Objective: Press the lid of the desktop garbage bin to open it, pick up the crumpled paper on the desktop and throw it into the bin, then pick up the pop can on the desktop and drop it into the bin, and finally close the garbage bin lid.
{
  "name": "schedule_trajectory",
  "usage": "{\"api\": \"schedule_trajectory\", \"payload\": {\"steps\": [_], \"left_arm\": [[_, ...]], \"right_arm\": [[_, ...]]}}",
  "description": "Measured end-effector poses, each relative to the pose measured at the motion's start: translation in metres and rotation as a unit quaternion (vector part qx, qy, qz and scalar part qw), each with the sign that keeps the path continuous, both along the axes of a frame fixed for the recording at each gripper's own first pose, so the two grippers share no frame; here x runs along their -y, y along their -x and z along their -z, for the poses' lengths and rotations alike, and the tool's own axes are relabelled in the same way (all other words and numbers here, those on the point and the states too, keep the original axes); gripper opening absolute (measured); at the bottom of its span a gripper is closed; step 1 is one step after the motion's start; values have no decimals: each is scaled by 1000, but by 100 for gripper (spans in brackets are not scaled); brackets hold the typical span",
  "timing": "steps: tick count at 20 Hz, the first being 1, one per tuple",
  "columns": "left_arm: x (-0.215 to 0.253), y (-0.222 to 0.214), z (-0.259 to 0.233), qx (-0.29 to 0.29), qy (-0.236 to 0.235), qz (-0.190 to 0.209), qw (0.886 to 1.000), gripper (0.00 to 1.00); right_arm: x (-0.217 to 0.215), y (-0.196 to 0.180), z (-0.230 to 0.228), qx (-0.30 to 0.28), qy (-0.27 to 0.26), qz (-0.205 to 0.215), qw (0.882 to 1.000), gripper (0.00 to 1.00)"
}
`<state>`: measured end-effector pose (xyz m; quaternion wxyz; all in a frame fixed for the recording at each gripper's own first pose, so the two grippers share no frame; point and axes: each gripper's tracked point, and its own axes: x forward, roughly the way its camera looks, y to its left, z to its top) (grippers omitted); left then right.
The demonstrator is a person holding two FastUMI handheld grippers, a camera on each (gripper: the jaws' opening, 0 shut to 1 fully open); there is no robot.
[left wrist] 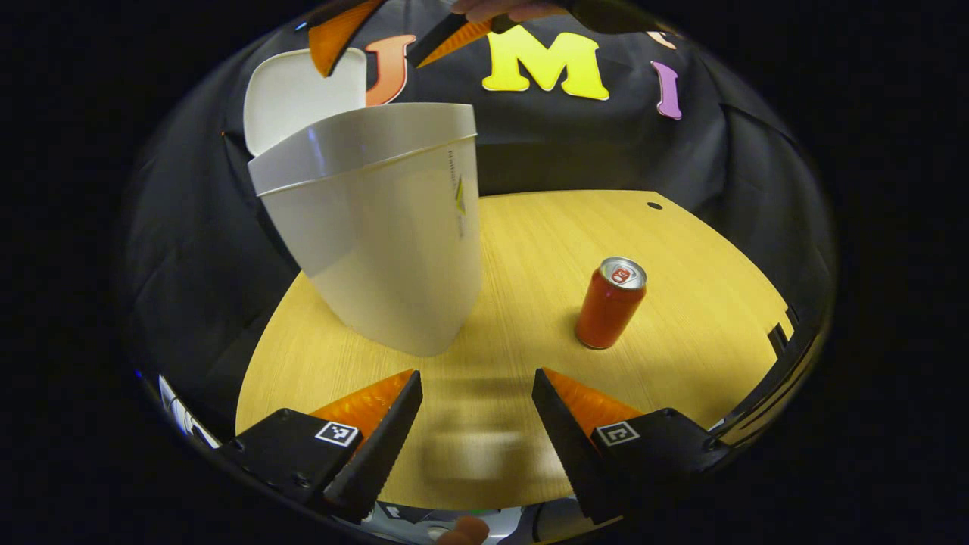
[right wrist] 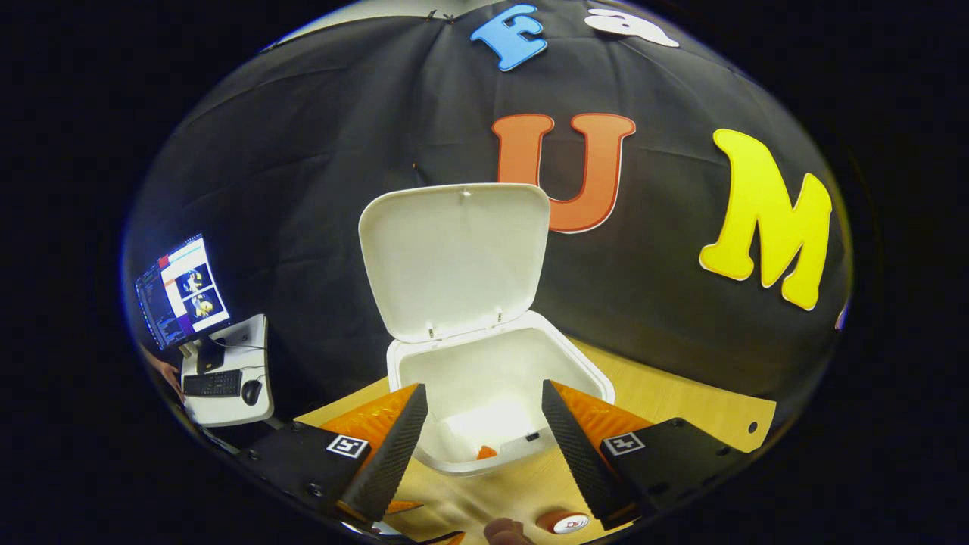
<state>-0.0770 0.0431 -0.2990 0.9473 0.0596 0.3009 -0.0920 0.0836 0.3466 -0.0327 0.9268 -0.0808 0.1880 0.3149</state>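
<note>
The white desktop bin [left wrist: 386, 242] stands on the left of the wooden table [left wrist: 681, 341] with its lid [left wrist: 291, 94] swung up. To its right a red pop can [left wrist: 610, 304] stands upright. My left gripper [left wrist: 477, 375] is open, low over the table in front of the bin, with nothing between its fingers. My right gripper [left wrist: 371, 68] hangs above the bin's mouth. In the right gripper view, the right gripper [right wrist: 483, 390] is open over the open bin [right wrist: 583, 371], whose lid [right wrist: 454, 257] stands upright. A pale lump [right wrist: 465, 431] lies inside, likely the crumpled paper.
The table's far edge meets the black cloth wall behind the bin. A small dark hole [left wrist: 654, 205] marks the table's back right. Off the table to the left, a side desk holds a monitor [right wrist: 182, 291] and a keyboard [right wrist: 212, 384]. The can's top [right wrist: 566, 522] shows near the right gripper.
</note>
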Motion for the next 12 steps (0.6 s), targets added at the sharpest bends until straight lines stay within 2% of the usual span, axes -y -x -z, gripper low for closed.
{"api": "schedule_trajectory", "payload": {"steps": [6, 12], "left_arm": [[44, -16, 7, 20, -1, 51, 998, 98], [99, -23, 30, 28, 8, 110, 994, 98]], "right_arm": [[81, -8, -22, 32, -10, 76, 997, 96], [173, -9, -6, 23, 10, 157, 987, 96]]}}
